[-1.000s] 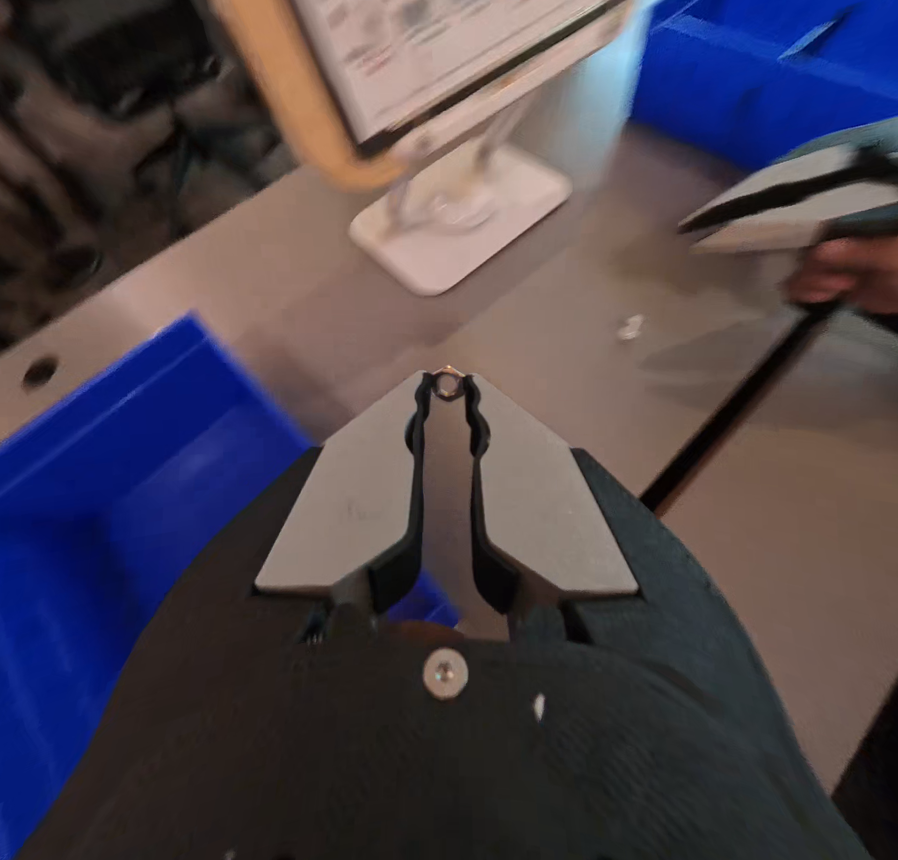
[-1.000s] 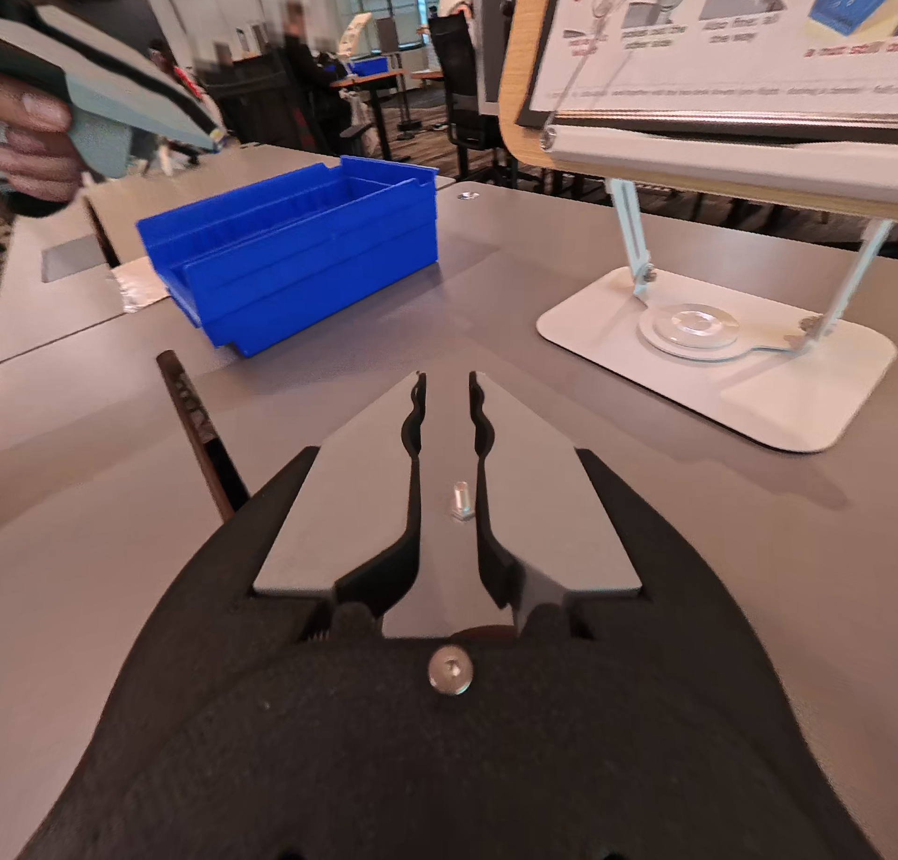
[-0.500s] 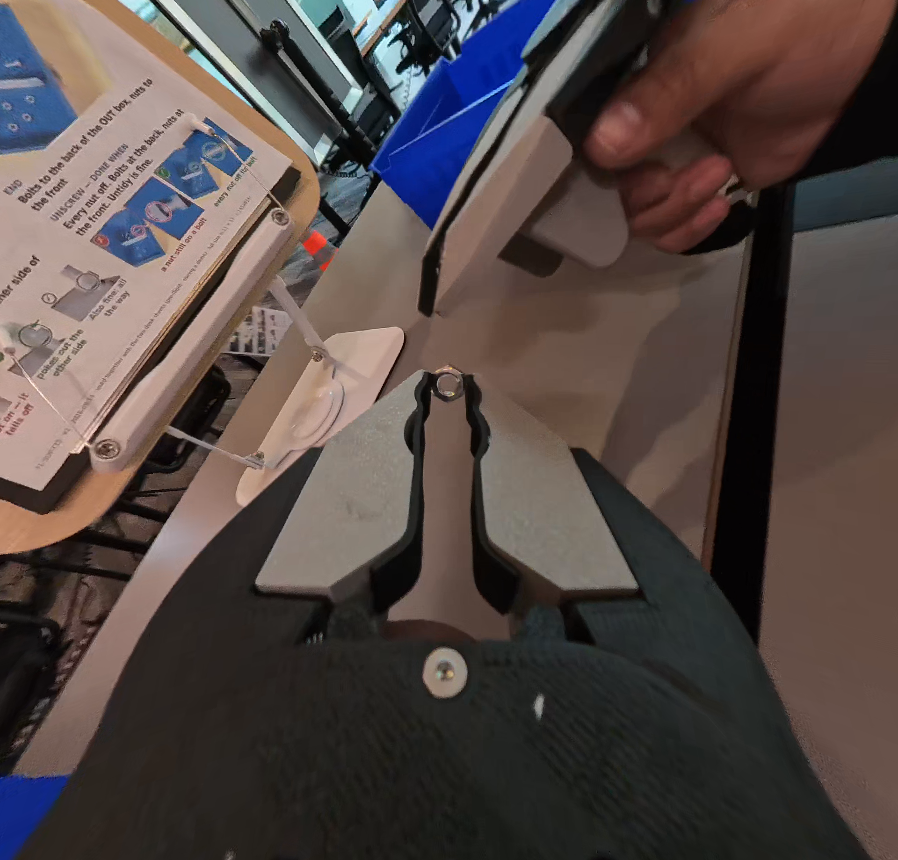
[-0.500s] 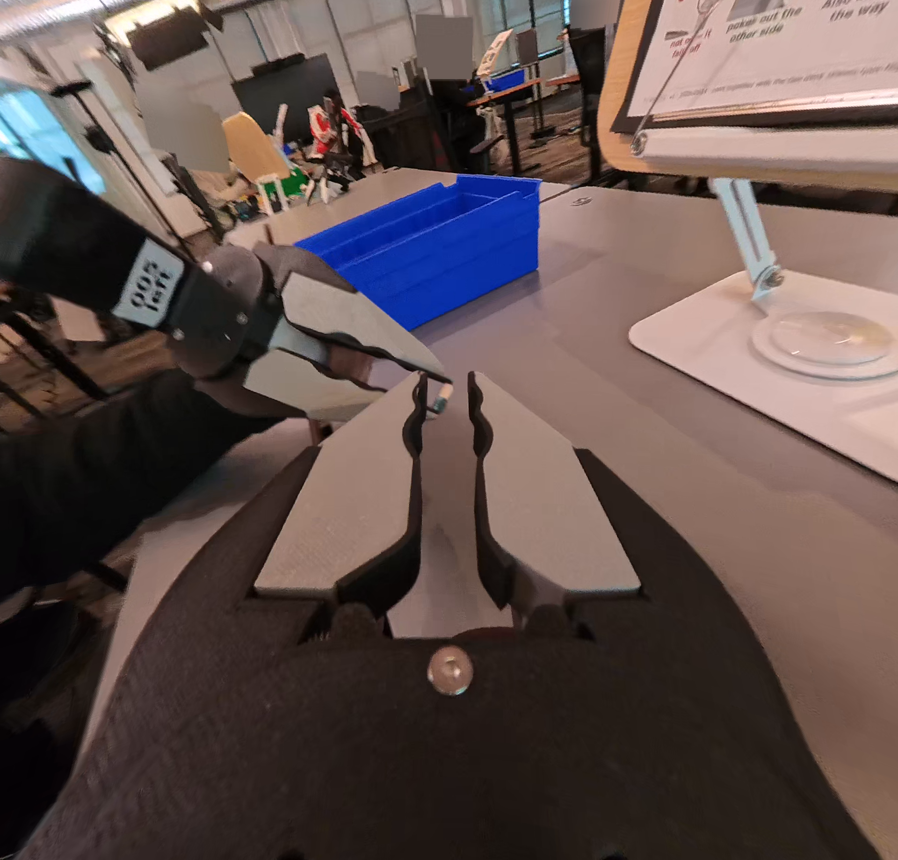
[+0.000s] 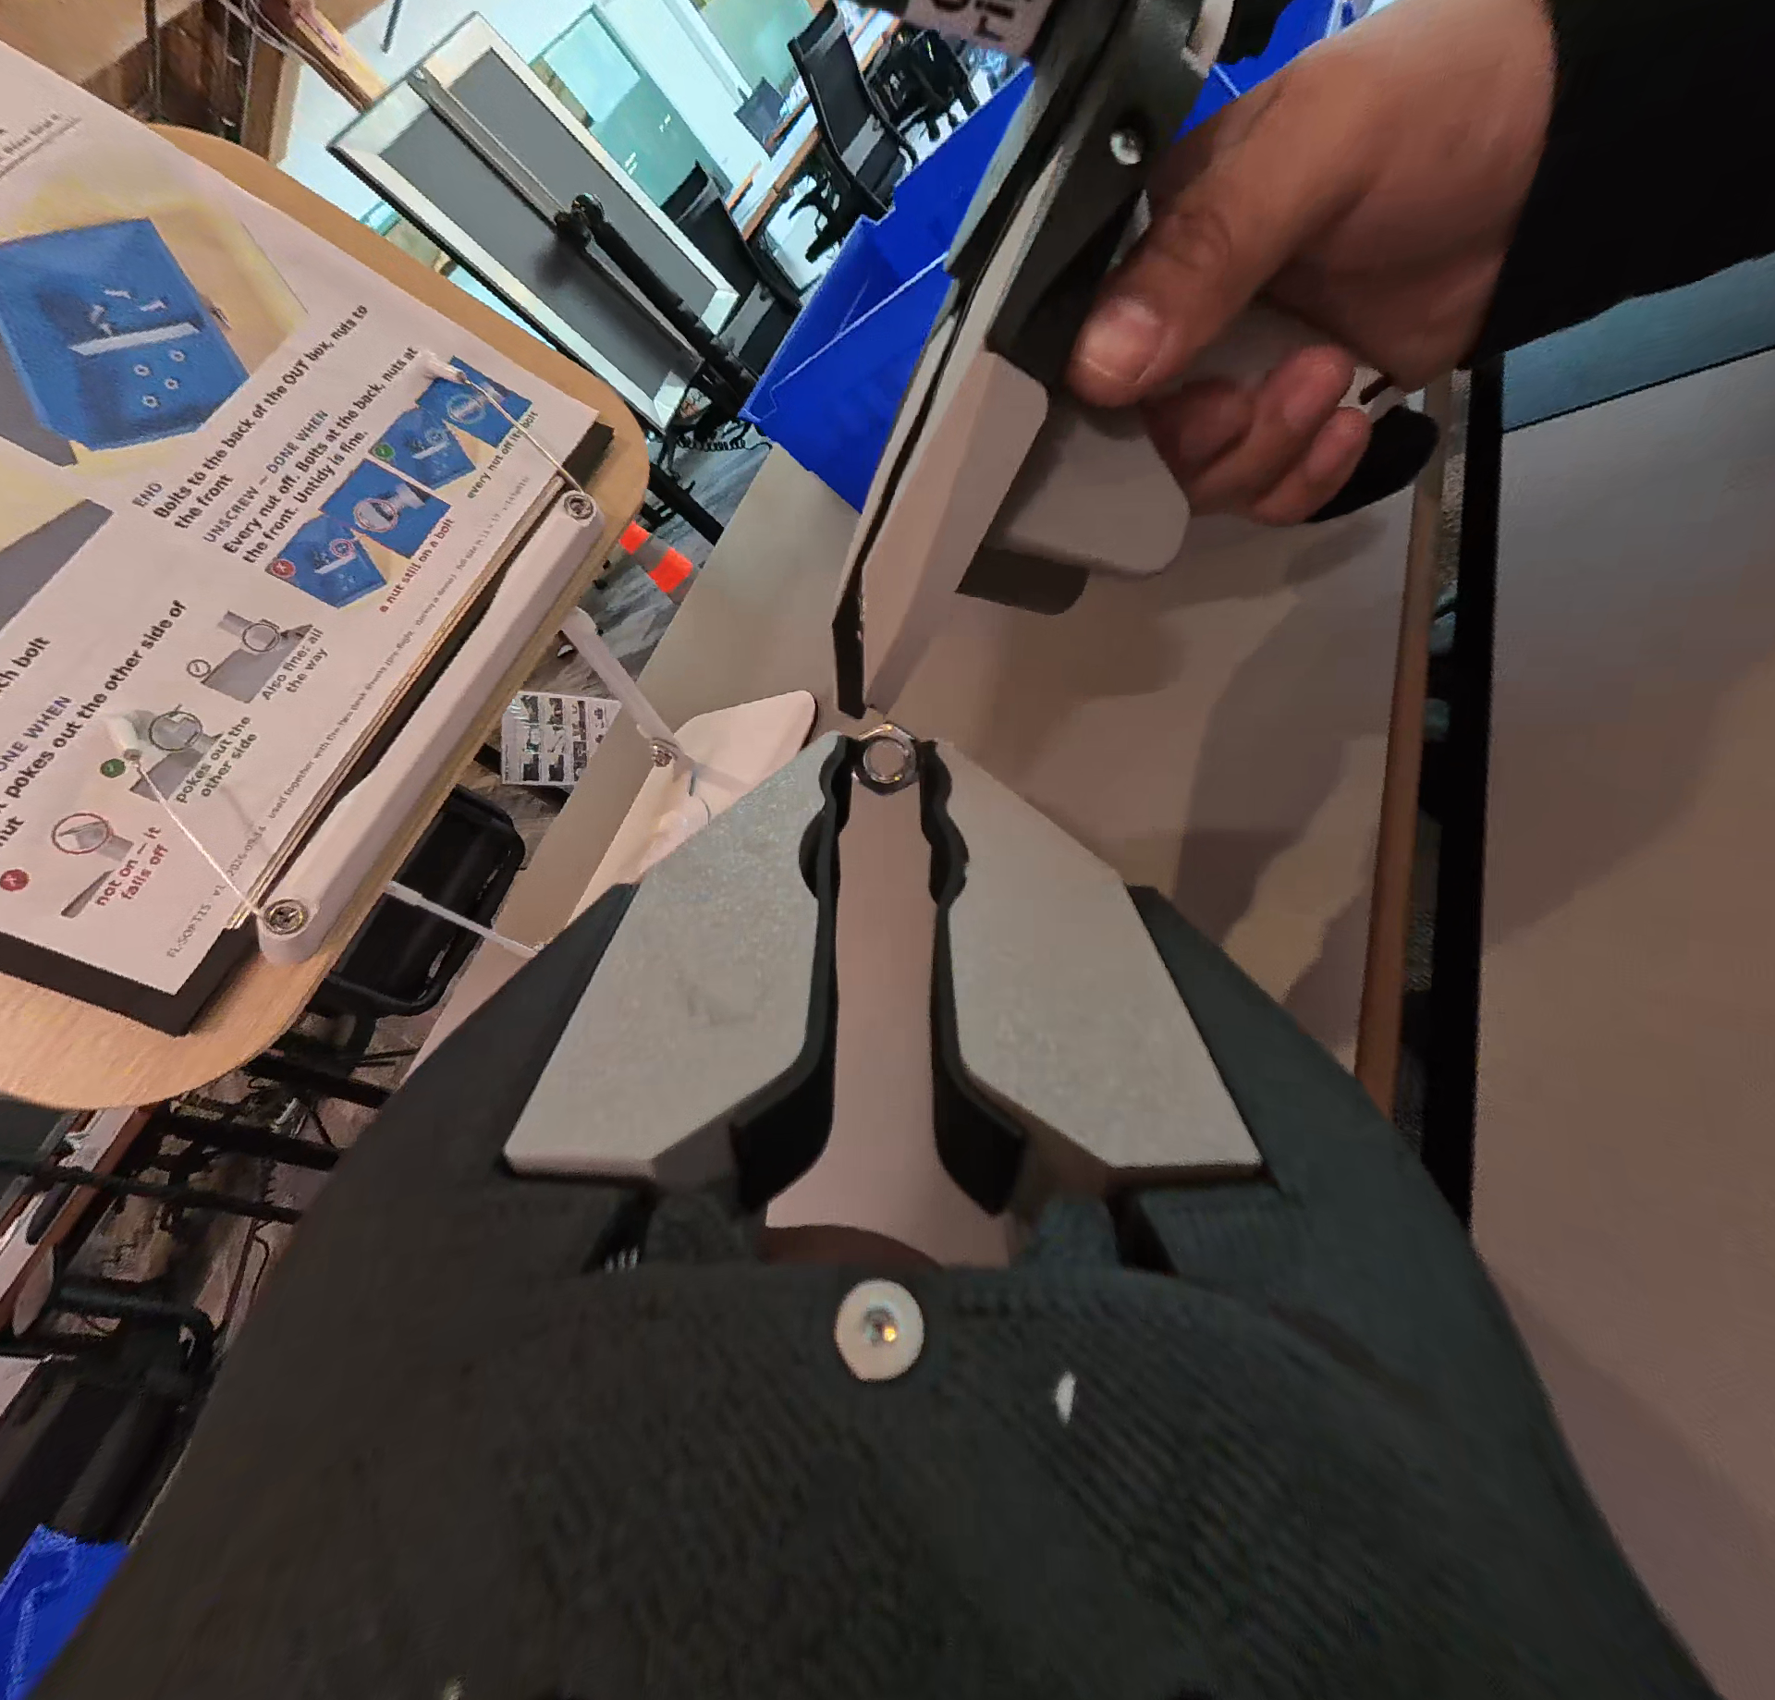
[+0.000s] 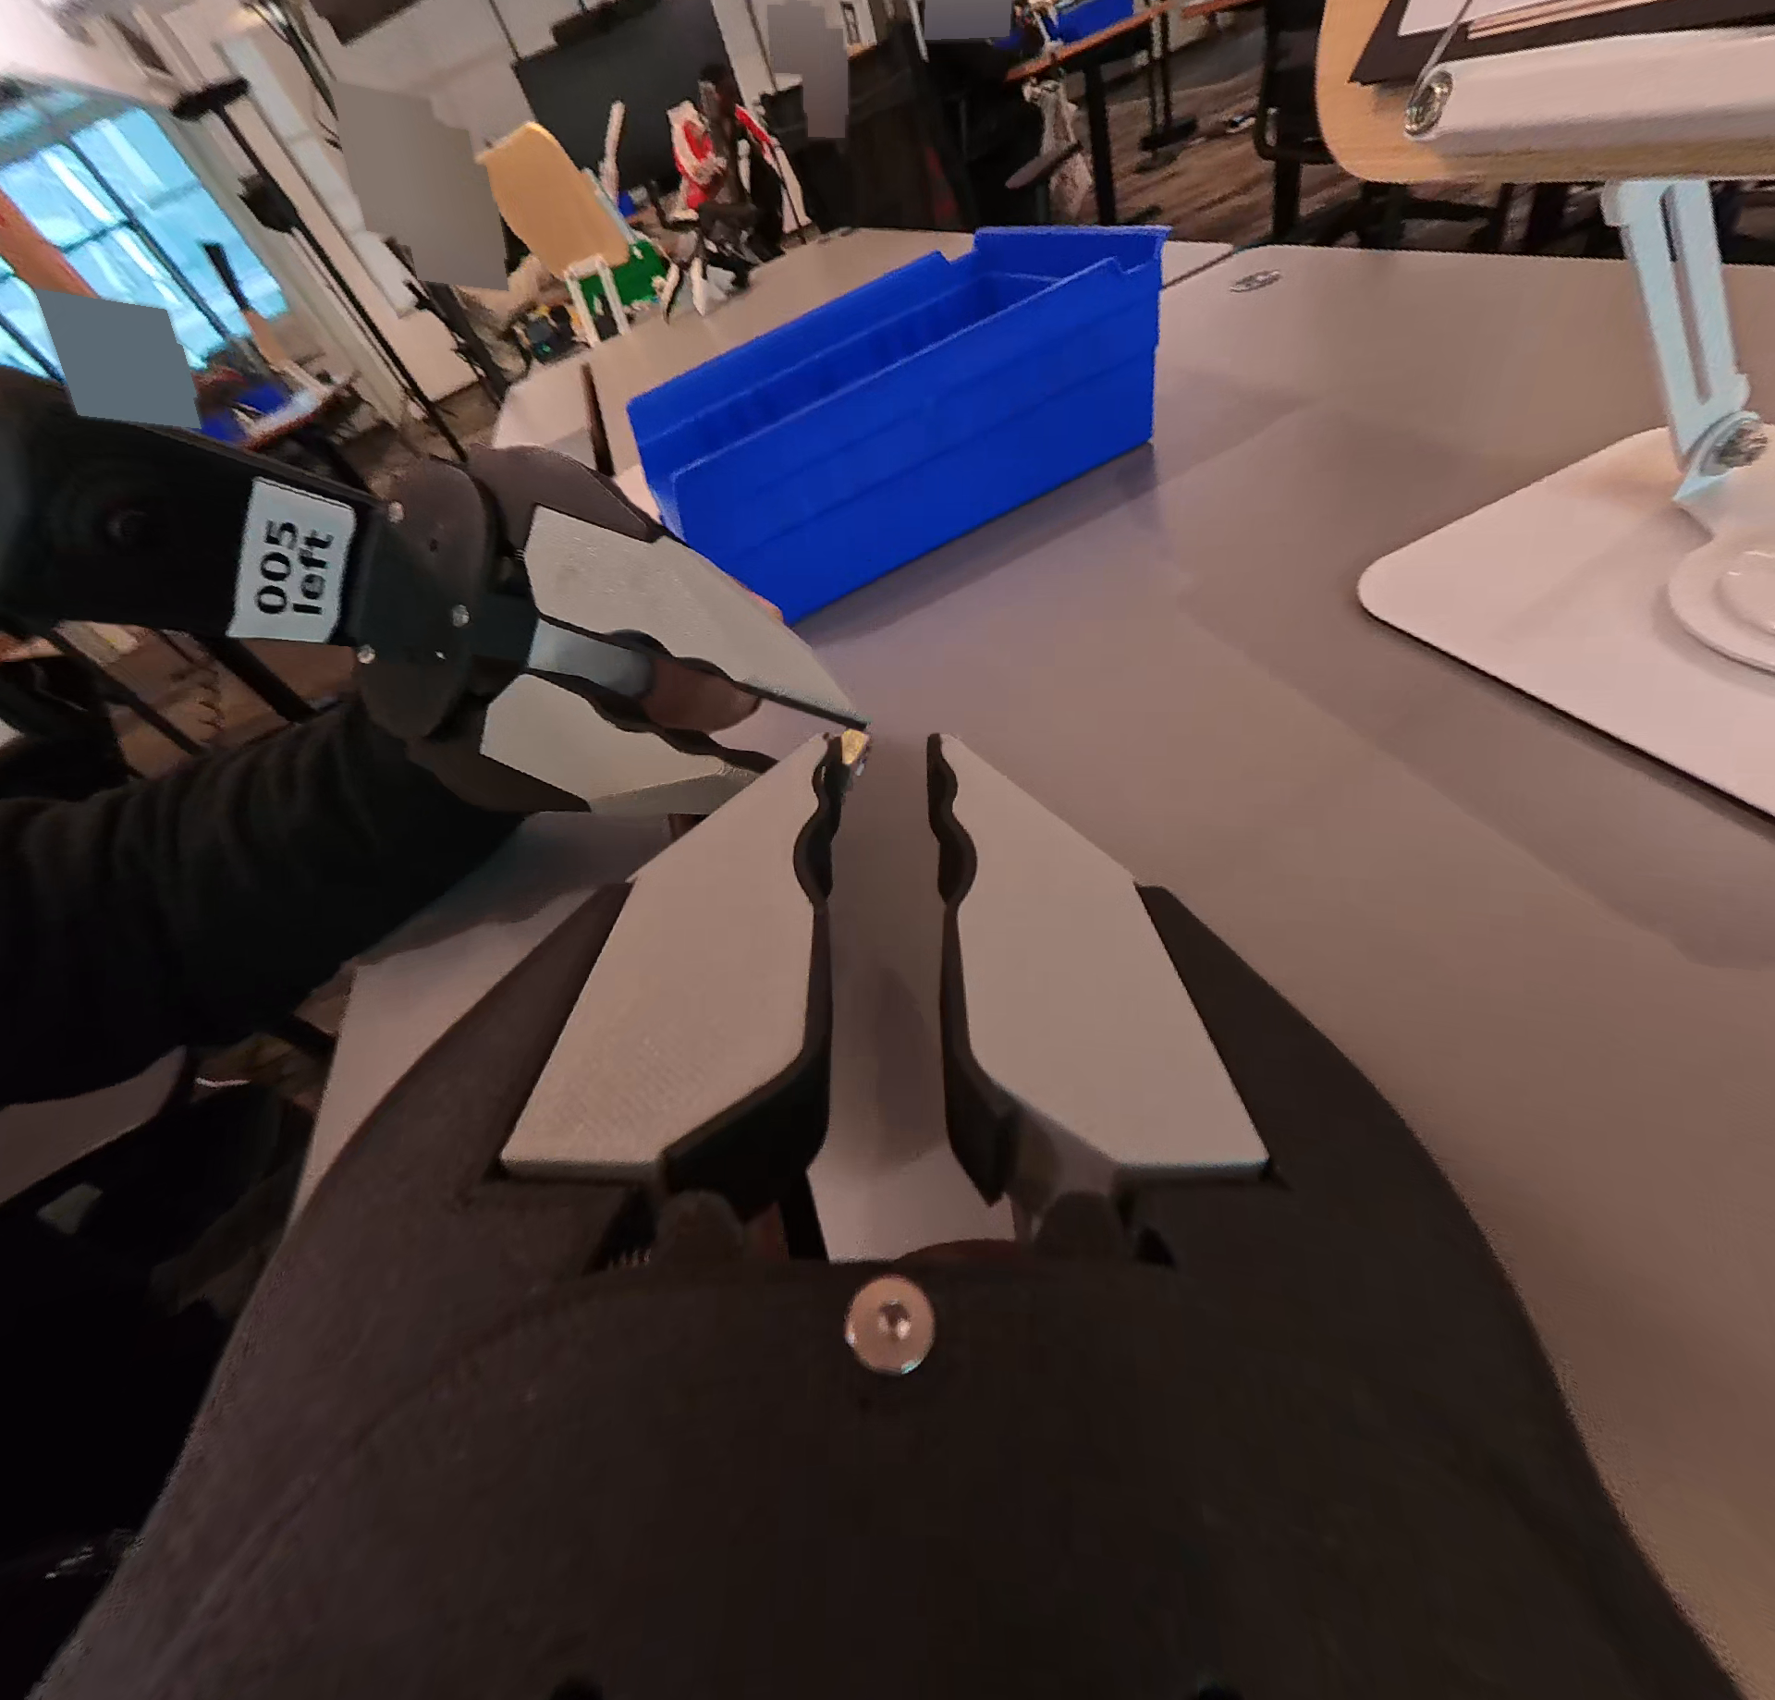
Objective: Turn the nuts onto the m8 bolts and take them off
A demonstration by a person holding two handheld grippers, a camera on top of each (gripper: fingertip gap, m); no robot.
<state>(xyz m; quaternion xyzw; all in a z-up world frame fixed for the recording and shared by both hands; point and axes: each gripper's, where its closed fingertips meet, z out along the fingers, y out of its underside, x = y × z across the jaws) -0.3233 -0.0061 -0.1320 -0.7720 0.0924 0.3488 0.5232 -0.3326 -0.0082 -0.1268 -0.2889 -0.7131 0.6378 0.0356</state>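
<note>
Each gripper has a black textured body (image 5: 864, 1510), one silver screw (image 5: 879, 1332) at lower centre, and two grey wedge fingers (image 5: 692, 991) edged in wavy black pads. Black sleeve (image 6: 192, 866) at left.

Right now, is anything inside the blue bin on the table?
The blue bin shows bare inner walls and a ridge; its near wall hides the floor, so small parts cannot be ruled out.

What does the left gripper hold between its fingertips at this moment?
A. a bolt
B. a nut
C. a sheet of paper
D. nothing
B: in the left wrist view, the left gripper is shut on a small hexagonal nut, pinched at the very tips with its hole facing the camera.
</note>
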